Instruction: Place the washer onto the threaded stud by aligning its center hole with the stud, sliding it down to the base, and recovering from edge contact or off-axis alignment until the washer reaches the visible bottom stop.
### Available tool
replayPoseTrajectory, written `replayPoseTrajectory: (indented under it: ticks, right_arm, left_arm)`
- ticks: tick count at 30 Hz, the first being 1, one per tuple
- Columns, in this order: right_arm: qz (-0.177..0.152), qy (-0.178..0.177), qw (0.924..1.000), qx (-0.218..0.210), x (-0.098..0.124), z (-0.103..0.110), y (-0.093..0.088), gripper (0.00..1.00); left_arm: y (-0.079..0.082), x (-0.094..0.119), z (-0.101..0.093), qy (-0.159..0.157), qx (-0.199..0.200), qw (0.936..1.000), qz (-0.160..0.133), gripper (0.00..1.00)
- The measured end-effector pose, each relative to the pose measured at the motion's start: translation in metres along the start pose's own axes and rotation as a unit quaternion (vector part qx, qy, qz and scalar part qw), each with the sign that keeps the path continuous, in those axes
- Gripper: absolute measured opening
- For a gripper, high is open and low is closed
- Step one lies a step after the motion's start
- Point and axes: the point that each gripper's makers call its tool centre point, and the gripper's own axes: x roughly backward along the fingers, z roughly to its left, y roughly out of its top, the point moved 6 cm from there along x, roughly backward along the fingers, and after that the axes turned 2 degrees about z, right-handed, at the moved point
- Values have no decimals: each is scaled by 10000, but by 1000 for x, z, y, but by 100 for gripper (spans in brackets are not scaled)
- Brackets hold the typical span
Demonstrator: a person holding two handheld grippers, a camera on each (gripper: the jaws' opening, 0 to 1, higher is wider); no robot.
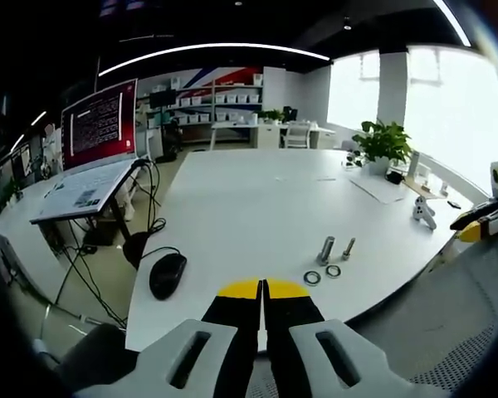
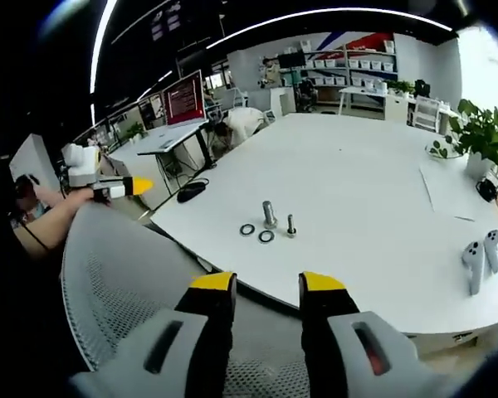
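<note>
Washers (image 2: 256, 232) lie flat ahead of right gripper (image 2: 268, 286) (jaws wide, empty), beside upright studs (image 2: 269, 214); left gripper (image 1: 263, 288) jaws closed, empty, approx. as far.

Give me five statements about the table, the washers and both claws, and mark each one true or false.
1. Two washers lie flat on the white table beside two upright studs. True.
2. One washer already sits on the taller stud. False: both washers lie on the table, apart from the studs.
3. The left claw has its jaws together and grips nothing. True.
4. The right claw is clamped on a washer. False: its jaws stand apart with nothing between them.
5. A black mouse lies on the table near its edge. True.
</note>
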Motion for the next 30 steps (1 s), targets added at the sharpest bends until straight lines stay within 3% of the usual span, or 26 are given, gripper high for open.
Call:
replayPoseTrajectory:
  ticks: [3, 6, 7, 17, 30]
  right_arm:
    - [206, -190, 9995, 163, -7, -1, -5, 33]
    - [182, -319, 9968, 707, -12, 2, -3, 28]
    - [152, -428, 9964, 712, -12, 0, -3, 28]
    - [62, -329, 9981, 509, -12, -1, -6, 27]
    - [162, -296, 9961, 816, -14, 2, -7, 26]
  left_arm:
    - [0, 0, 0, 12, 5, 10000, -8, 0]
    - [1, 0, 0, 0, -14, 10000, -11, 0]
    - [1, 0, 1, 1, -2, 10000, -11, 0]
    - [-1, -3, -1, 32, -80, 9999, 144, 2]
    - [-1, -2, -6, -248, -137, 9995, 148, 1]
